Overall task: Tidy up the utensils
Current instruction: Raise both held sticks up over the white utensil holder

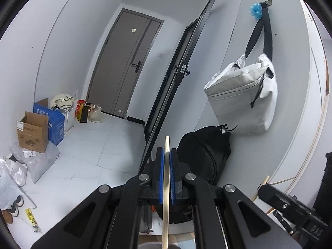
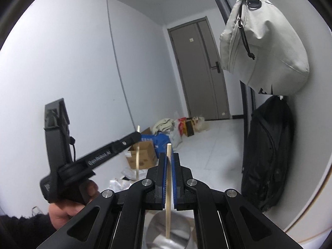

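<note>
chopstick [image 2: 168, 178] in right gripper [image 2: 168, 161], above metal cup [image 2: 178, 228]

White walls [image 1: 68, 41], grey door [image 1: 124, 62], pale, seemingly tiled floor [image 1: 93, 145]

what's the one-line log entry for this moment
left gripper: shut on chopstick | right gripper: shut on second chopstick | metal cup below

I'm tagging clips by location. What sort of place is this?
Probably a home entryway or hallway: a grey door with a lock at the far end, a light bag hanging on the wall, and cardboard boxes and shoes on the tiled floor.
</note>
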Action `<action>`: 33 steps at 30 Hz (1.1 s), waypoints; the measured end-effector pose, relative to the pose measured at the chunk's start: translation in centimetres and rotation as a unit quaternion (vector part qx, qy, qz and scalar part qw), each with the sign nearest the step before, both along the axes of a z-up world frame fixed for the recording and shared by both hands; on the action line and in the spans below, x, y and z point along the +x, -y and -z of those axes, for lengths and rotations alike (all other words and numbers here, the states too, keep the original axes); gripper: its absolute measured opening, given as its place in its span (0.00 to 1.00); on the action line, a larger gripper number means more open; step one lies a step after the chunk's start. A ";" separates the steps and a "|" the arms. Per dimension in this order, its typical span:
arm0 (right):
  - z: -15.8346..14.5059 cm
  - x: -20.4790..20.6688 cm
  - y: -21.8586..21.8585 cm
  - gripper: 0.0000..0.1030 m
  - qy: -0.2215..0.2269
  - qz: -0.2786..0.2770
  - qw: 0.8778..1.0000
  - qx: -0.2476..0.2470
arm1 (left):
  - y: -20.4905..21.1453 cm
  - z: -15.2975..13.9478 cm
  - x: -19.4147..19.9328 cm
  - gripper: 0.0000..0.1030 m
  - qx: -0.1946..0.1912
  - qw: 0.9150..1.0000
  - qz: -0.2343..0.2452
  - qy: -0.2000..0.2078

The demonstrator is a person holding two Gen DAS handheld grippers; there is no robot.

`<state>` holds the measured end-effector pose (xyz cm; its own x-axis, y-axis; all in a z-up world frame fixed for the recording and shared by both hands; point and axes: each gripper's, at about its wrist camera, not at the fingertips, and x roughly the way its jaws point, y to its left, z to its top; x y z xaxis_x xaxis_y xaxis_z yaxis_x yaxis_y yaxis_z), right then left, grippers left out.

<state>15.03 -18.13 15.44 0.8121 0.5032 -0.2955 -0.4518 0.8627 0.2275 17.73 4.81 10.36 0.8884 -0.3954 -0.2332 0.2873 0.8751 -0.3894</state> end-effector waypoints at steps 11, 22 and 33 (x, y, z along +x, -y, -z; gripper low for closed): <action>1.9 2.2 -0.1 0.04 0.000 0.009 1.000 -0.005 | 0.8 3.1 2.4 0.01 0.011 1.000 0.010 0.014; 4.4 1.6 -2.5 0.04 0.015 -0.009 0.998 -0.055 | 1.6 4.2 1.0 0.01 0.028 0.998 0.022 0.057; 7.0 1.2 -1.6 0.04 -0.017 -0.007 0.999 -0.035 | 1.9 4.1 0.5 0.01 0.040 0.997 0.048 0.046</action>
<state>16.25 -16.55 8.48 0.7935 0.4918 -0.3585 -0.4574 0.8705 0.1818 18.21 2.96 6.28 0.8667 -0.4623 -0.1875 0.4015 0.8694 -0.2880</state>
